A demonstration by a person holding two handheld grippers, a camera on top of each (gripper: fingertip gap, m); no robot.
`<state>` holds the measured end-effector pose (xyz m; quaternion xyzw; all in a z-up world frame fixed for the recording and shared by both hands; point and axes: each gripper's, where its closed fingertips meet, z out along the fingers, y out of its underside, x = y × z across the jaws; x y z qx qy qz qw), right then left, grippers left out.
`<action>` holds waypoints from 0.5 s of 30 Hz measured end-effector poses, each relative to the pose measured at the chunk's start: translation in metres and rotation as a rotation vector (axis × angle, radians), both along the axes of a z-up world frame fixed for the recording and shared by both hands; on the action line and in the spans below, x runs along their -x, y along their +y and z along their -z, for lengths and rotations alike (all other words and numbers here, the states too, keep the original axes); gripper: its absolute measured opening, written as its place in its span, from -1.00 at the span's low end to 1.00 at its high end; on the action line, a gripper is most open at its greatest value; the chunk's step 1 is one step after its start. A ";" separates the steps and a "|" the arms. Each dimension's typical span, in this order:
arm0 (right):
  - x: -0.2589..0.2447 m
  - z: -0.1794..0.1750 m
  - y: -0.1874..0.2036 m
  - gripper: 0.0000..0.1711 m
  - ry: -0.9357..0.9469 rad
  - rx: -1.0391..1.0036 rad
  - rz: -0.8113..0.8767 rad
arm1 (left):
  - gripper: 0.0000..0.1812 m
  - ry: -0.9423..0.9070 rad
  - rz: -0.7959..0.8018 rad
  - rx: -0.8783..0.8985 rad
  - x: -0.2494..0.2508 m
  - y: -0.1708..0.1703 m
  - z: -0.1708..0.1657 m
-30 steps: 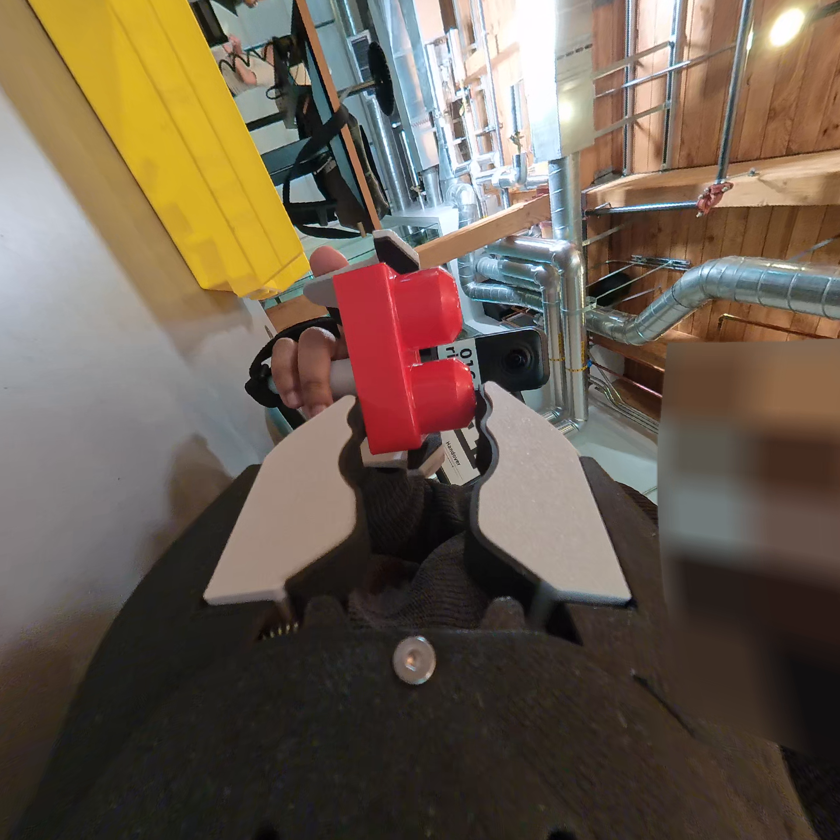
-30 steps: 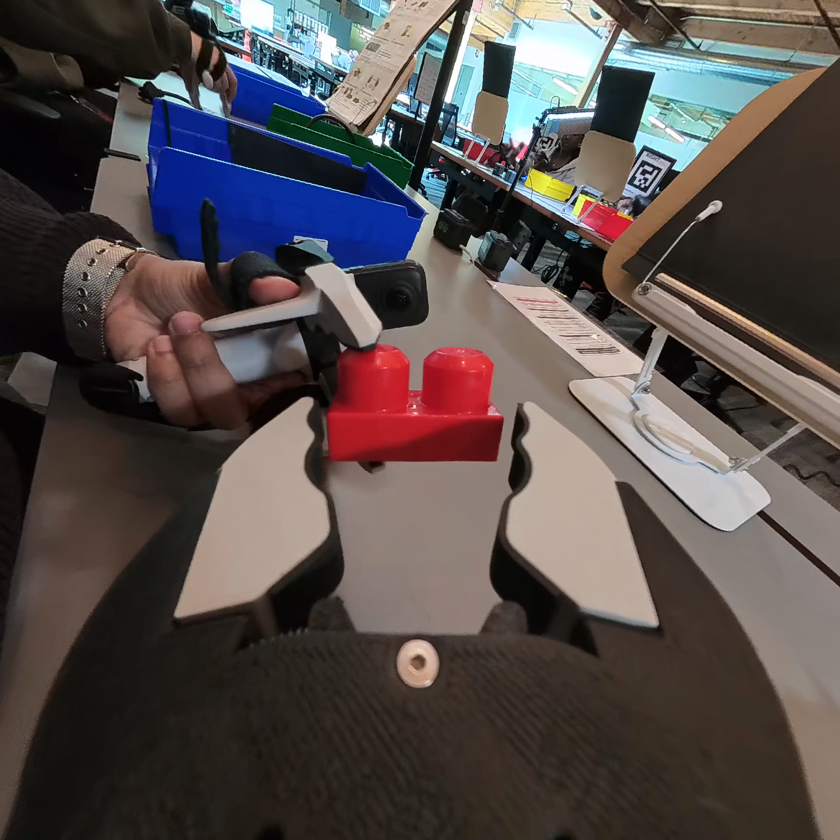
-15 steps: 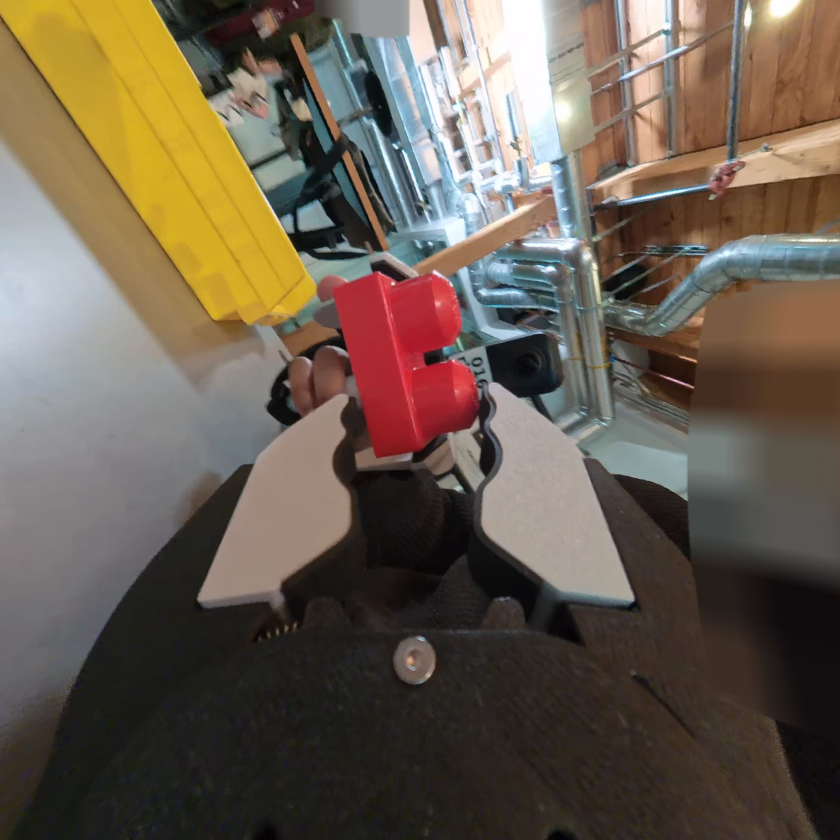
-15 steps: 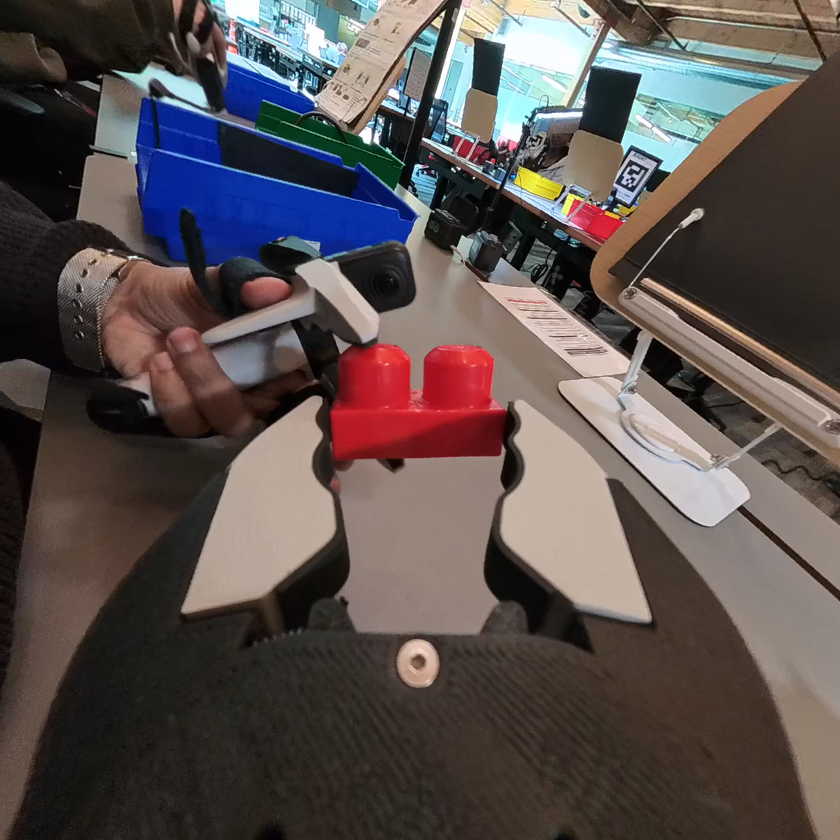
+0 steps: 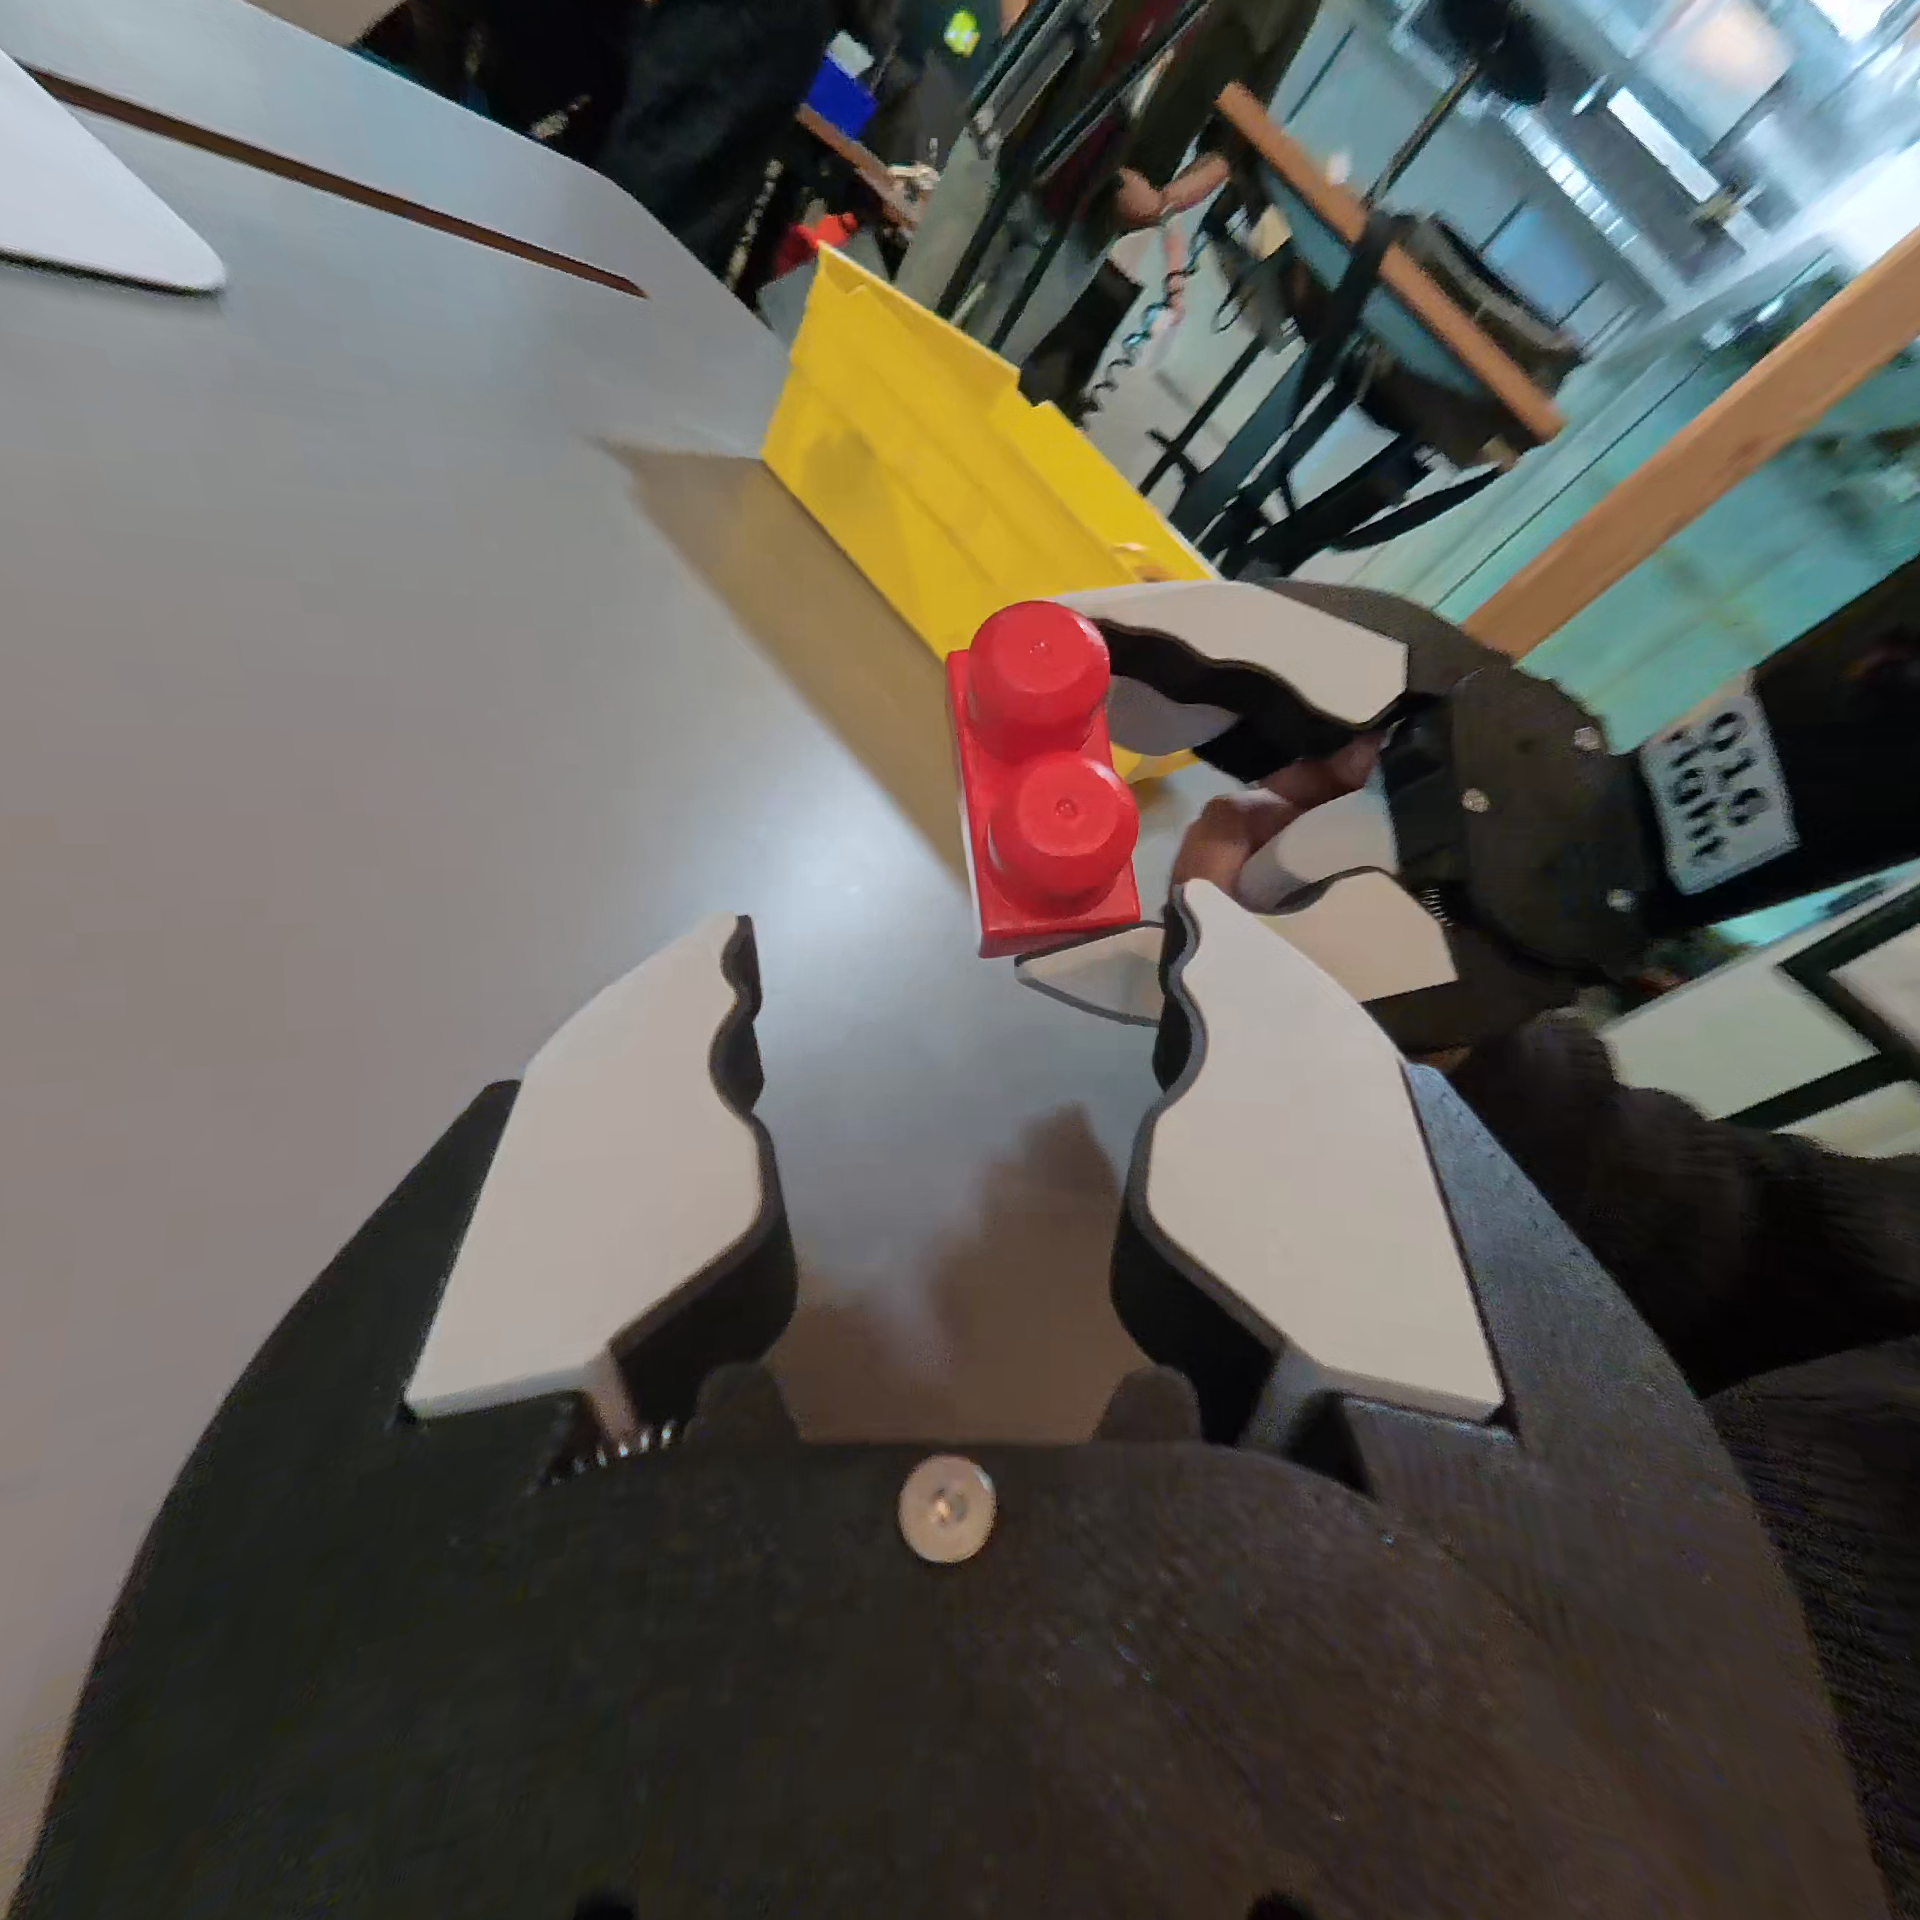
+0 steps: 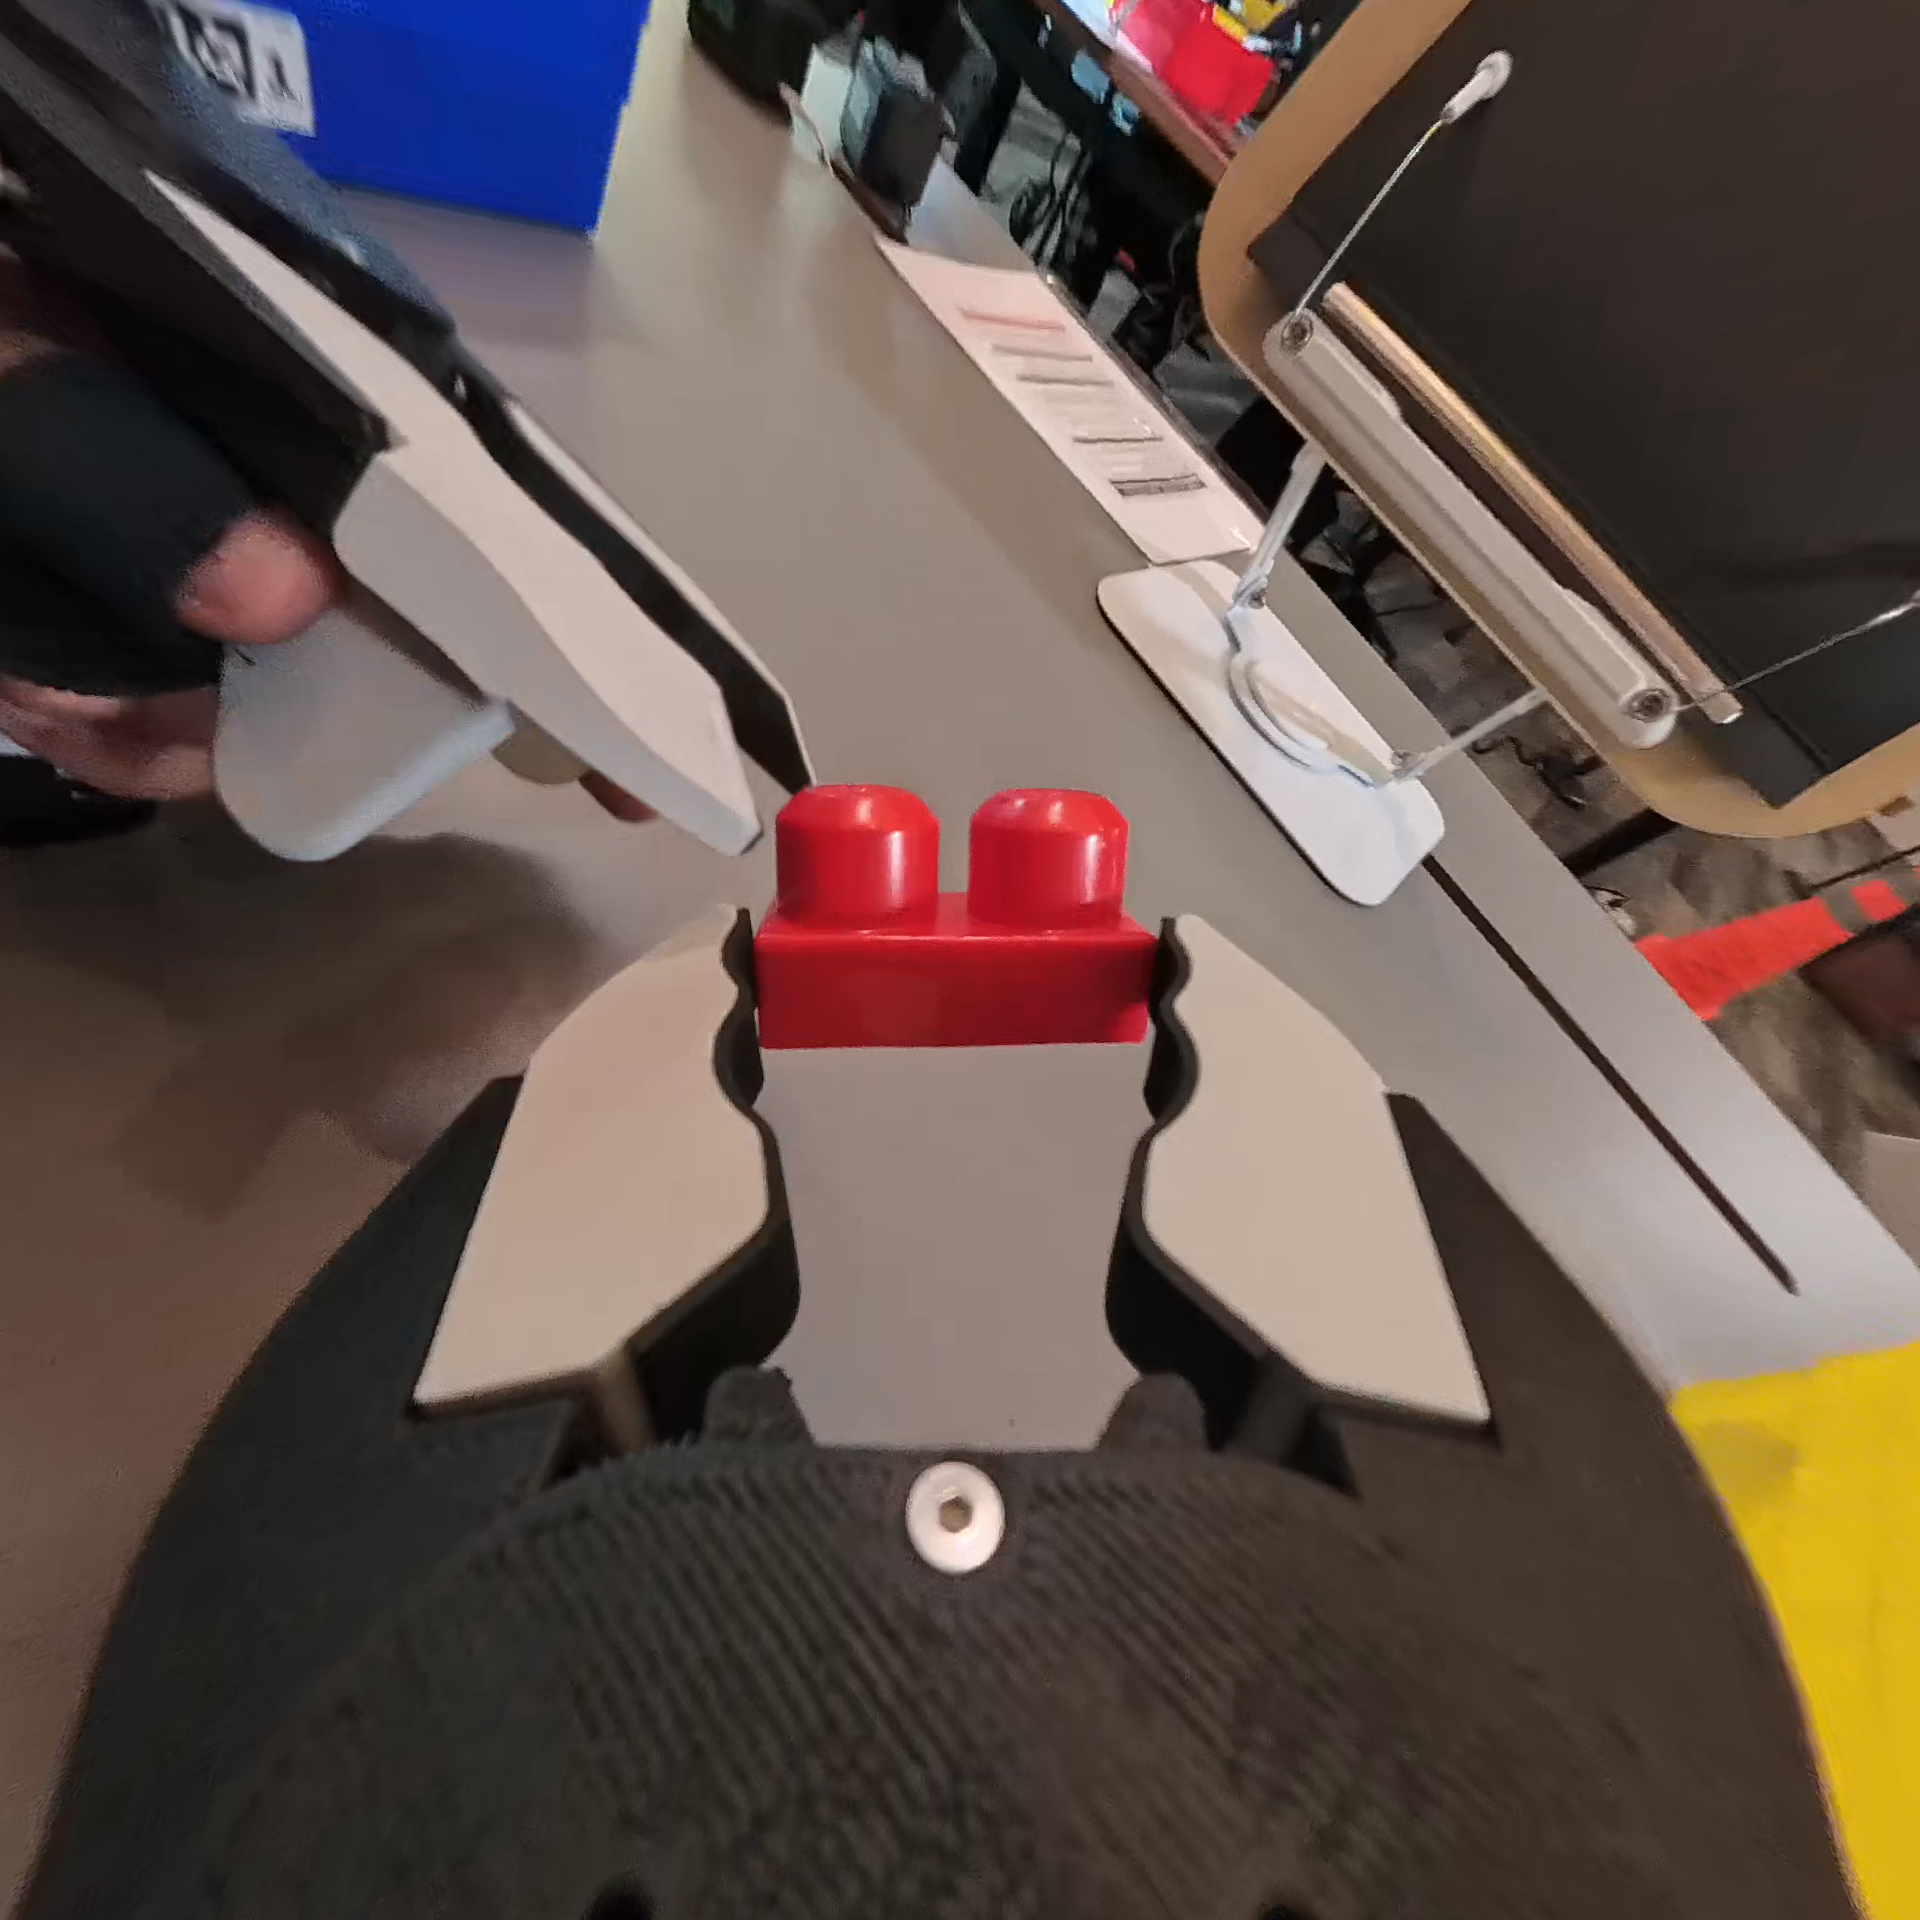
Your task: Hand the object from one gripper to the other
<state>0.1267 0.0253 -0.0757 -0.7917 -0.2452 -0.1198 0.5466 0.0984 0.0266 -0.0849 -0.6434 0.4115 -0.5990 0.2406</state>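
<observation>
Released since a moment ago, the left tool (image 5: pixel 954 992) has drawn back, fingers apart and empty.

Grey table (image 6: pixel 914 520) fills both views; the right tool (image 6: pixel 951 987) is clamped on the red plastic two-stud block (image 6: pixel 951 935) at frame centre, above the table.

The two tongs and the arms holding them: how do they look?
Both the left tongs and the right tongs have flat pale-grey fingers with wavy black inner edges, a textured black body and one silver screw. Black sleeves cover the arms; a white marker tag sits on the right one.
</observation>
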 end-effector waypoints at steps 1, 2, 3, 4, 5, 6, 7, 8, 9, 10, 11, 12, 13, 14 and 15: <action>0.000 0.002 0.000 -0.14 -0.029 0.010 0.010 | -0.19 0.012 -0.010 -0.039 0.000 0.001 0.001; 0.001 0.003 0.000 -0.14 -0.054 0.018 0.018 | -0.23 0.018 -0.014 -0.069 0.001 0.002 0.002; 0.003 0.005 0.000 -0.14 -0.077 0.025 0.025 | -0.26 0.024 -0.014 -0.090 0.001 0.001 0.002; 0.004 0.006 0.000 -0.14 -0.100 0.030 0.033 | -0.29 0.026 -0.008 -0.102 0.001 0.000 0.003; 0.004 0.006 0.000 -0.14 -0.123 0.033 0.040 | -0.31 0.026 0.003 -0.105 0.000 -0.003 0.003; 0.005 0.007 0.000 -0.14 -0.144 0.034 0.050 | -0.31 0.027 0.011 -0.100 0.000 -0.005 0.003; 0.006 0.007 0.000 -0.14 -0.163 0.035 0.057 | -0.33 0.024 0.021 -0.092 -0.001 -0.007 0.004; 0.006 0.007 0.000 -0.14 -0.178 0.035 0.063 | -0.33 0.020 0.031 -0.081 -0.001 -0.009 0.003; 0.007 0.007 0.000 -0.14 -0.192 0.036 0.068 | -0.34 0.016 0.036 -0.068 -0.001 -0.010 0.003; 0.008 0.007 -0.001 -0.14 -0.207 0.036 0.071 | -0.35 0.009 0.040 -0.056 -0.001 -0.011 0.002; 0.010 0.007 -0.001 -0.14 -0.223 0.035 0.070 | -0.35 0.004 0.045 -0.045 -0.001 -0.012 0.002; 0.012 0.007 -0.001 -0.14 -0.238 0.032 0.068 | -0.36 -0.001 0.047 -0.037 -0.002 -0.012 0.001; 0.014 0.007 -0.001 -0.14 -0.251 0.030 0.064 | -0.36 -0.005 0.049 -0.034 -0.002 -0.013 0.001; 0.016 0.007 -0.001 -0.14 -0.261 0.029 0.060 | -0.36 -0.005 0.052 -0.034 -0.002 -0.014 0.001; 0.018 0.008 -0.001 -0.14 -0.270 0.030 0.057 | -0.36 -0.004 0.056 -0.037 -0.002 -0.015 0.001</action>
